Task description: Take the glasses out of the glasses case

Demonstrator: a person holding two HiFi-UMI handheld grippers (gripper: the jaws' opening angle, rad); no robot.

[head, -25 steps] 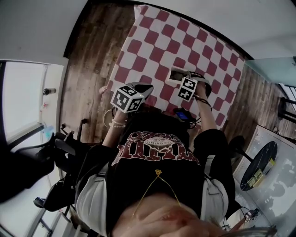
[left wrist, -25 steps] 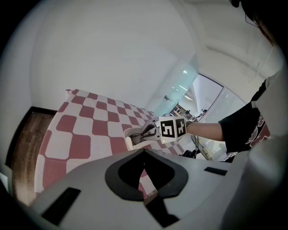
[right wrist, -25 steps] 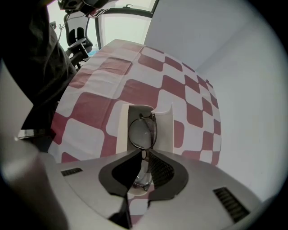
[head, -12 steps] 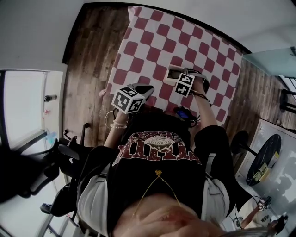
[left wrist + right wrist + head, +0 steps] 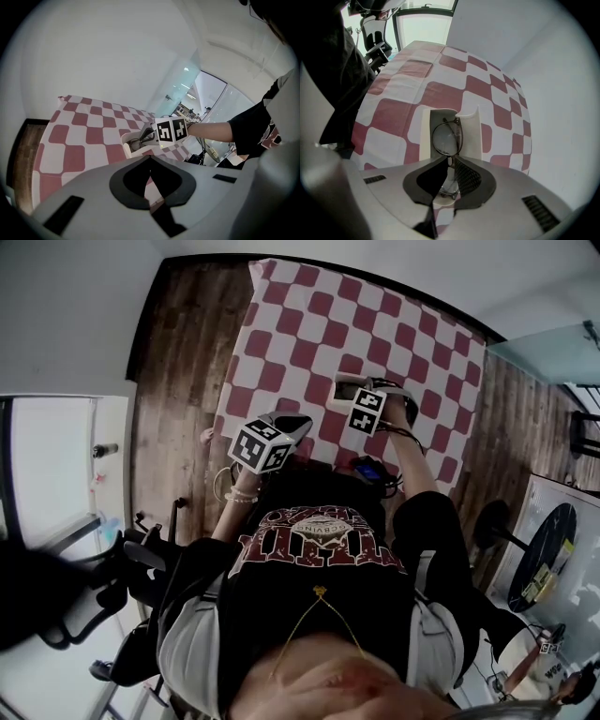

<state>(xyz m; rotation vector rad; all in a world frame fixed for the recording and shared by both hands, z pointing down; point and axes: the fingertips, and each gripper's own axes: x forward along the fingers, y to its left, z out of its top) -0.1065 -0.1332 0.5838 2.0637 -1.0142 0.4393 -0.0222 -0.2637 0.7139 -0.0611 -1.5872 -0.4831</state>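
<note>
Glasses (image 5: pixel 446 137) are seen lying in the open glasses case (image 5: pixel 471 138), long axis running straight away from the right gripper (image 5: pixel 449 161), pinched on their bridge (the left gripper (image 5: pixel 150 158) is held aside, jaws pressed together, empty).

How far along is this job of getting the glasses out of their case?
Done: the white case lies open on the checked table. In hand: the right gripper has its jaws closed on the bridge of the glasses, which lie inside the case. Left to do: lift them clear. The left gripper is shut on nothing, held away from the case.
</note>
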